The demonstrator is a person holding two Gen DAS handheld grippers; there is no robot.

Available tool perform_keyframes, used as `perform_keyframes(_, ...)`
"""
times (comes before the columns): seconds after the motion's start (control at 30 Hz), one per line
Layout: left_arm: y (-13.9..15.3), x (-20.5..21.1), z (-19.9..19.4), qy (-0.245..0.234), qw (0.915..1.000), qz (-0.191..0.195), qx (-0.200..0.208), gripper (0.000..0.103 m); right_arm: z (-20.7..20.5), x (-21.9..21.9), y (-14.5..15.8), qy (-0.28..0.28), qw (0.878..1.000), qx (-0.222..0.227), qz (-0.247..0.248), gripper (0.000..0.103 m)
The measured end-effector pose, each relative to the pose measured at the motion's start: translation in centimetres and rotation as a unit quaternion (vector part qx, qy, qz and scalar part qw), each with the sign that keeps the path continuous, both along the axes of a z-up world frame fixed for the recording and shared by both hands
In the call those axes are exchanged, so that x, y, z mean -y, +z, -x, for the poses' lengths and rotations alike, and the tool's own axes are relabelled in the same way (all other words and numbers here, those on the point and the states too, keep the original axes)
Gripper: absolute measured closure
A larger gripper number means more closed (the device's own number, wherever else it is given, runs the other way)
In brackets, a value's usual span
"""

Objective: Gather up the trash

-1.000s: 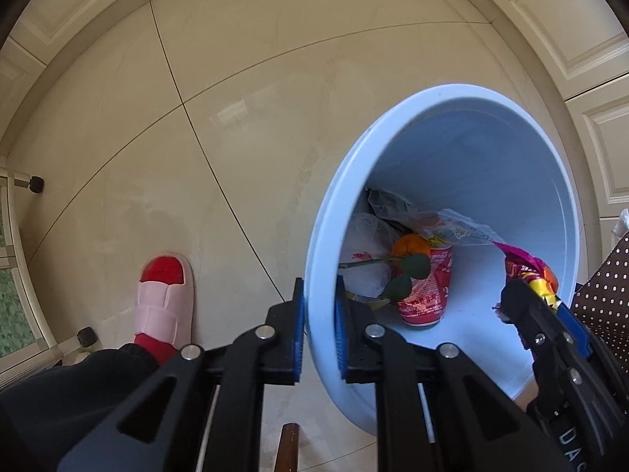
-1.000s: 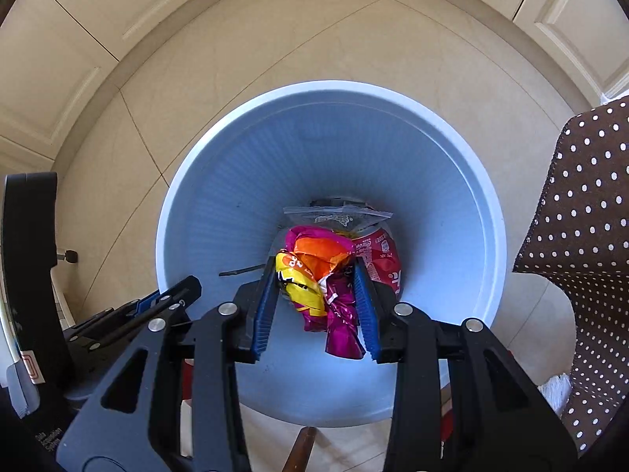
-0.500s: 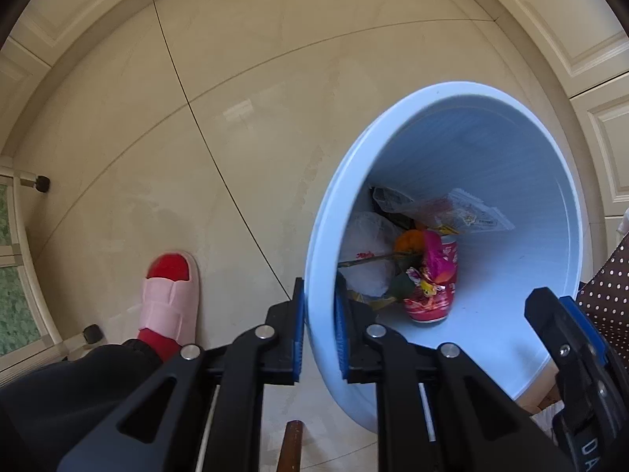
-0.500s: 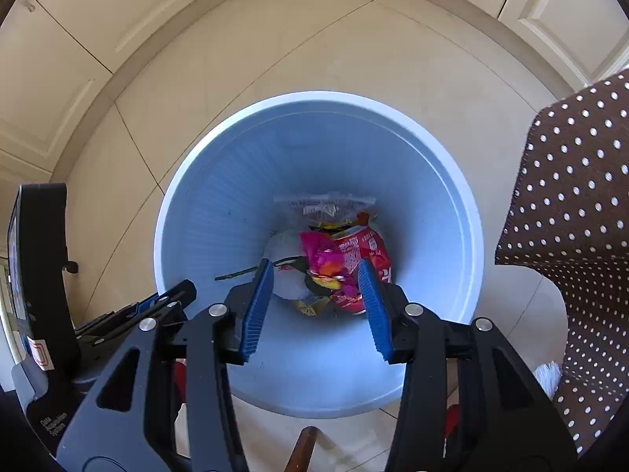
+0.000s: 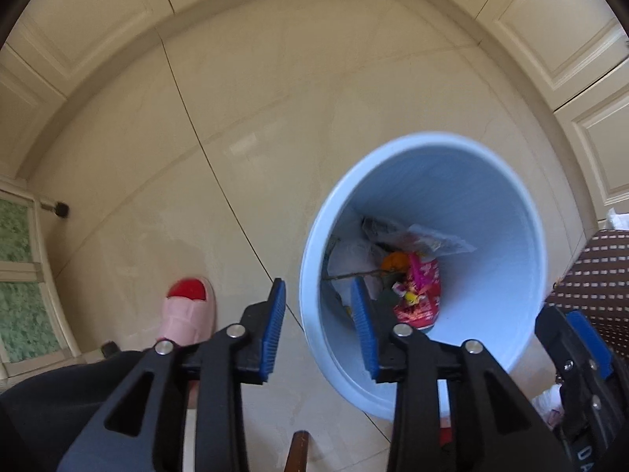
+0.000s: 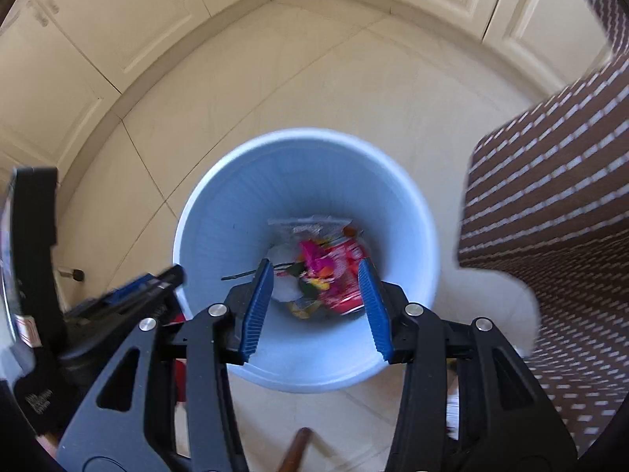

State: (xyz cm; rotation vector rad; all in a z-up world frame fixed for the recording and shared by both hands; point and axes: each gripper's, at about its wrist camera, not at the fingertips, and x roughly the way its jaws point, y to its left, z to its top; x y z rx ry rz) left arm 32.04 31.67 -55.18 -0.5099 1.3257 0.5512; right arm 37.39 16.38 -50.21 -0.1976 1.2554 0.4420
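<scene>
In the left wrist view, the left hand-held gripper [image 5: 318, 330] pointed down at the floor [image 5: 275, 126], and its jaws were opening, with nothing pressed between the blue pads; the rim of the light blue bin [image 5: 310, 259] showed in the gap, but the pads stood clear of it. Inside the bin lay the trash [image 5: 416, 295]: a pink and red wrapper, something orange, a clear plastic bag and white paper, all at the bottom. A foot in a pink slipper [image 5: 188, 314] stood just beside the bin. In the right wrist view, the right hand-held gripper [image 6: 318, 306] hung above the bin [image 6: 220, 236] with its jaws partly apart and empty, and the same trash [image 6: 326, 275] rested far below them. A brown dotted cloth [image 6: 550, 236] filled the right side. I judged that this piece was already delivered. Whether more trash waited elsewhere, I could not tell, because no loose litter showed on the floor in either view.
</scene>
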Motion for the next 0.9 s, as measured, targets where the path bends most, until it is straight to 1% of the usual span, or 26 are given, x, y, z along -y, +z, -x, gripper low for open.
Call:
perform_keyframes(0.07, 2.7, 0.9, 0.1, -0.017, 0.9992, -0.025, 0.024, 0.066, 0.5, 0.6, 2.4, 0.006, 0.999, 0.033, 0.002, 0.058)
perform_keyframes(0.13, 5.7, 1.9, 0.4, -0.032, 0.9972, -0.043, 0.051, 0.063, 1.2, 1.4, 4.8, 0.004, 0.998, 0.062, -0.003, 0.058)
perform_keyframes(0.17, 6.7, 2.2, 0.5, -0.034, 0.9965, -0.047, 0.06, 0.062, 1.5, 1.7, 5.6, 0.003, 0.997, 0.072, -0.006, 0.058)
perform_keyframes(0.2, 8.4, 2.6, 0.9, -0.037, 0.9948, -0.056, 0.077, 0.061, 1.9, 2.2, 7.0, 0.002, 0.996, 0.088, -0.01, 0.057)
perform_keyframes(0.23, 9.5, 2.8, 1.2, -0.039, 0.9936, -0.062, 0.087, 0.061, 2.4, 2.7, 8.0, 0.001, 0.995, 0.099, -0.014, 0.057)
perform_keyframes(0.3, 12.9, 3.9, 2.5, -0.039, 0.9886, -0.083, 0.12, 0.06, 3.4, 3.8, 10.4, -0.003, 0.992, 0.124, -0.022, 0.057)
perform_keyframes(0.33, 13.8, 4.2, 2.8, -0.041, 0.9868, -0.089, 0.129, 0.06, 3.8, 4.2, 11.2, -0.005, 0.991, 0.133, -0.026, 0.057)
perform_keyframes(0.4, 16.7, 5.4, 4.0, -0.046, 0.9804, -0.109, 0.157, 0.058, 5.0, 5.6, 13.7, -0.013, 0.986, 0.158, -0.041, 0.056)
perform_keyframes(0.47, 19.3, 6.1, 5.1, -0.05, 0.9738, -0.124, 0.184, 0.057, 6.1, 6.4, 15.6, -0.017, 0.983, 0.178, -0.052, 0.056)
perform_keyframes(0.57, 23.0, 7.9, 7.1, -0.055, 0.9617, -0.15, 0.222, 0.051, 8.1, 8.1, 18.9, -0.022, 0.972, 0.22, -0.073, 0.054)
perform_keyframes(0.63, 25.2, 8.9, 8.3, -0.06, 0.9543, -0.16, 0.245, 0.046, 9.6, 9.2, 21.2, -0.023, 0.965, 0.248, -0.084, 0.053)
perform_keyframes(0.7, 27.5, 10.5, 9.9, -0.067, 0.9436, -0.176, 0.272, 0.043, 11.2, 10.4, 23.3, -0.025, 0.956, 0.277, -0.089, 0.051)
perform_keyframes(0.8, 30.4, 12.7, 11.8, -0.078, 0.9291, -0.197, 0.303, 0.036, 13.2, 12.1, 25.7, -0.031, 0.946, 0.306, -0.102, 0.049)
perform_keyframes(0.83, 31.4, 13.5, 12.7, -0.081, 0.9225, -0.206, 0.316, 0.034, 14.2, 12.7, 26.7, -0.034, 0.941, 0.319, -0.105, 0.049)
perform_keyframes(0.9, 33.1, 15.0, 13.8, -0.089, 0.9146, -0.217, 0.33, 0.034, 15.4, 14.2, 27.9, -0.042, 0.933, 0.34, -0.109, 0.048)
